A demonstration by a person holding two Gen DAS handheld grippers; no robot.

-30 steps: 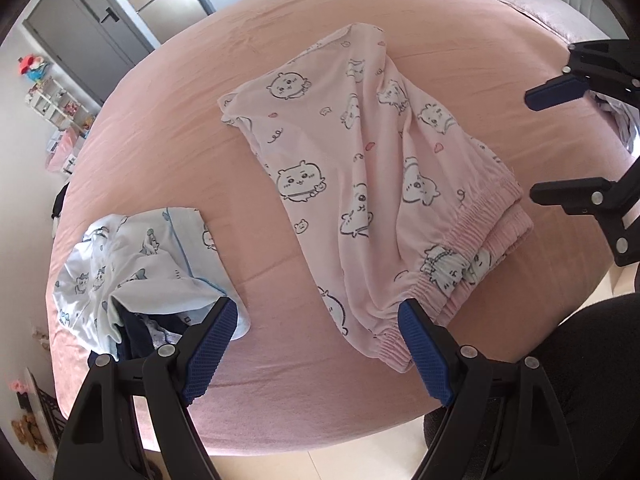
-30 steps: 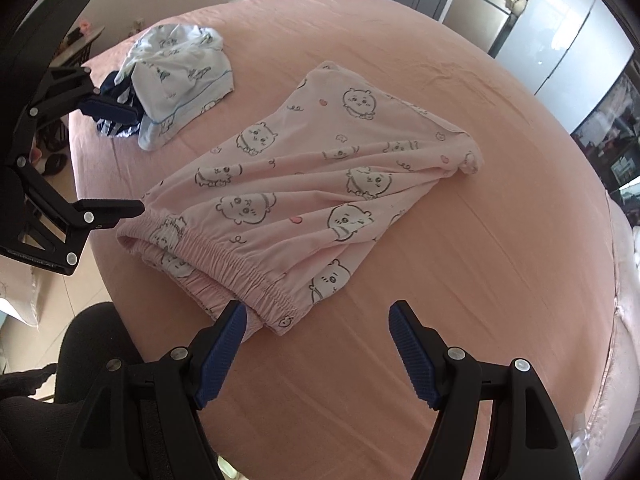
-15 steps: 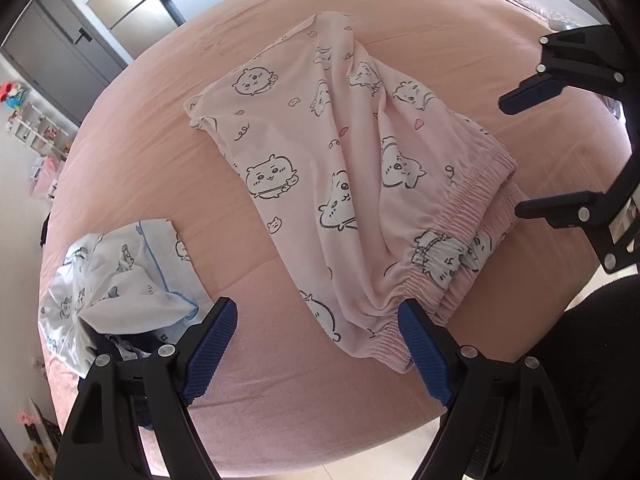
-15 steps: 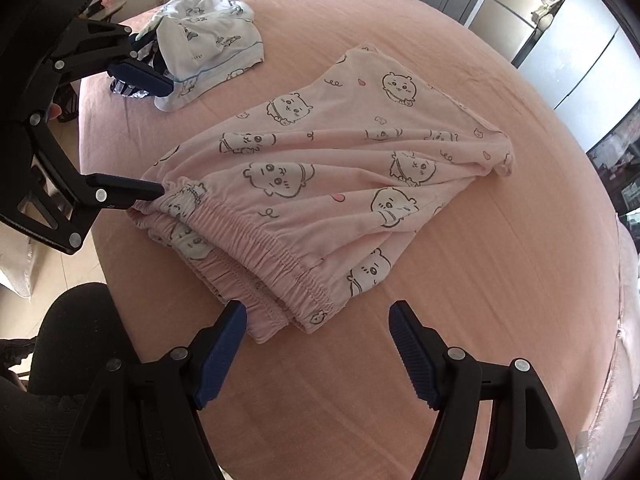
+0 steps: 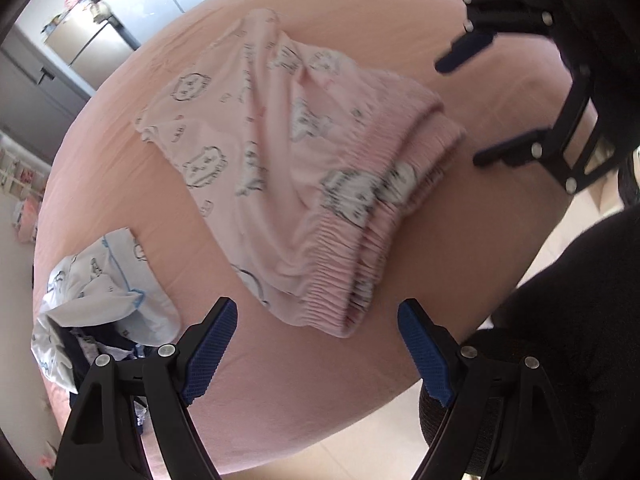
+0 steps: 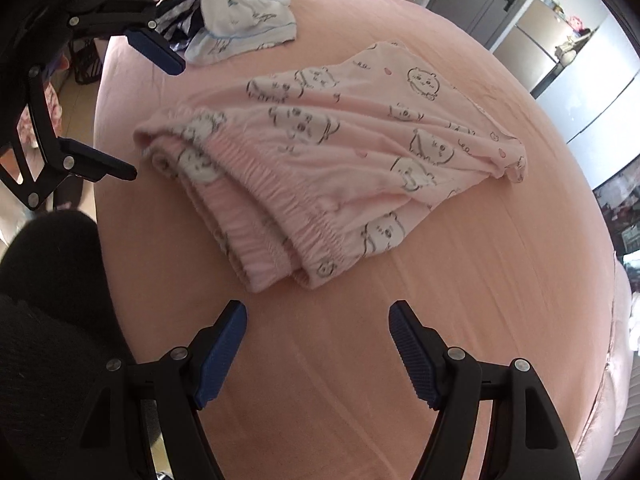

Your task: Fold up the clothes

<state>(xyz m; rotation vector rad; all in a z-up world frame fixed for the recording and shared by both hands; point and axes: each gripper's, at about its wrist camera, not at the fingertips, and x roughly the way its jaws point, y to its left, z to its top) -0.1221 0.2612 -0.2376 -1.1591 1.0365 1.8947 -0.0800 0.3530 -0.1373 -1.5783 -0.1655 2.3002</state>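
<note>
Soft pink pajama pants (image 6: 320,160) printed with cartoon animals, gathered elastic waistband (image 6: 272,208) ribbed and folded, laid on the pink bedsheet (image 6: 400,340), left gripper (image 5: 318,336) and right gripper (image 6: 318,340) both held spread wide, waistband just ahead of ridged blue fingertips (image 6: 224,344), untouched.

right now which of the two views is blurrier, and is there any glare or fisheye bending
Left wrist view: motion-smeared, the prints on the pink pants and the right gripper look soft, and the bed bulges from fisheye. Right wrist view: sharper, the pants' elastic waistband shows its gathers, the left gripper is crisp; bright daylight washes out the cabinets at the far right, and the corners are vignetted dark.
</note>
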